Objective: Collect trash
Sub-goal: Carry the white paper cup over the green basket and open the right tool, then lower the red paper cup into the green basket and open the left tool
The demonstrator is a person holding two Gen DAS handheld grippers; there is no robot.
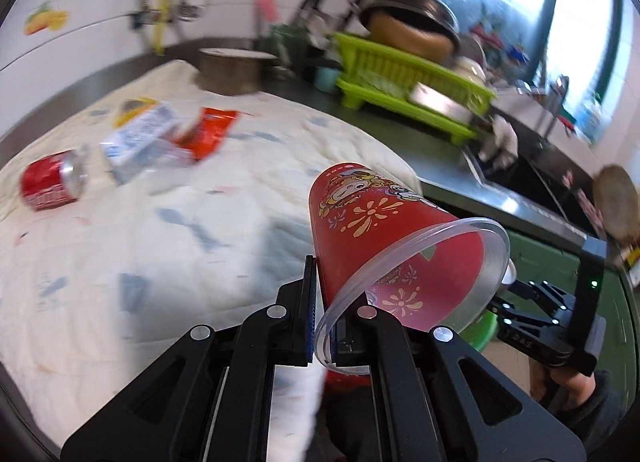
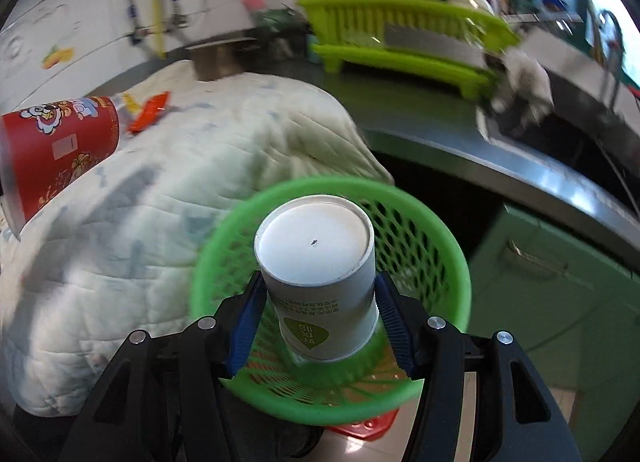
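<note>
My left gripper (image 1: 324, 322) is shut on the clear rim of a red printed plastic cup (image 1: 384, 230), held tilted above the quilt edge; the cup also shows at the far left of the right wrist view (image 2: 60, 150). My right gripper (image 2: 320, 314) is shut on a white paper cup (image 2: 320, 274) with a green leaf logo, bottom facing the camera, held over a green mesh basket (image 2: 432, 230). On the quilt lie a red soda can (image 1: 52, 180), a crushed clear bottle with a white label (image 1: 140, 138) and a red wrapper (image 1: 208, 130).
A white quilted cloth (image 1: 160, 242) covers the counter. A lime dish rack (image 1: 412, 78) with pots stands behind, next to a steel sink (image 1: 532, 178). A round wooden block (image 1: 232, 70) stands by the tiled wall. Green cabinet doors (image 2: 560, 282) are below the counter.
</note>
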